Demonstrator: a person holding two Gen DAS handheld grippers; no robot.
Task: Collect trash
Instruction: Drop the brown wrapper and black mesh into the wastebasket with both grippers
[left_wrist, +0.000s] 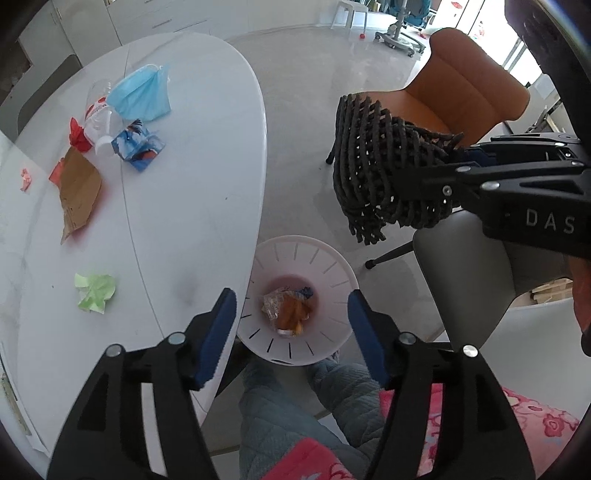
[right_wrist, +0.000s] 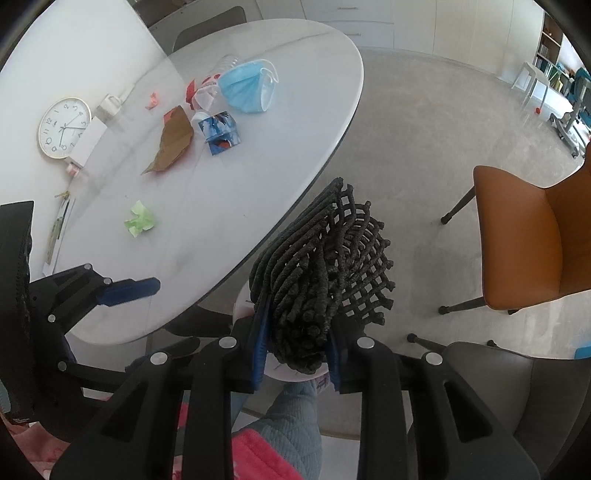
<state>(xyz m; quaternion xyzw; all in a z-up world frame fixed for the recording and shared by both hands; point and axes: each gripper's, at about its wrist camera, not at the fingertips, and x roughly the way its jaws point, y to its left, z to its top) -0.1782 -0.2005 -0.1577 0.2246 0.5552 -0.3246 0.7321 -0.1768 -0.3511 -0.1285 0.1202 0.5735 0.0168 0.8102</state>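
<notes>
left gripper (left_wrist: 291, 325) pointed down, jaws apart, nothing between pads. white bin (left_wrist: 332, 266) on floor directly below it, wrappers (left_wrist: 288, 308) inside. right gripper (right_wrist: 297, 354) clamped narrow on dark woven mat (right_wrist: 321, 273), mat bunched, hanging forward past fingertips. table (left_wrist: 184, 184) off to left of both tools; on it blue mask (left_wrist: 142, 94), plastic bottle (left_wrist: 98, 118), brown paper (left_wrist: 79, 192), green paper ball (left_wrist: 95, 292), well apart from jaws.
</notes>
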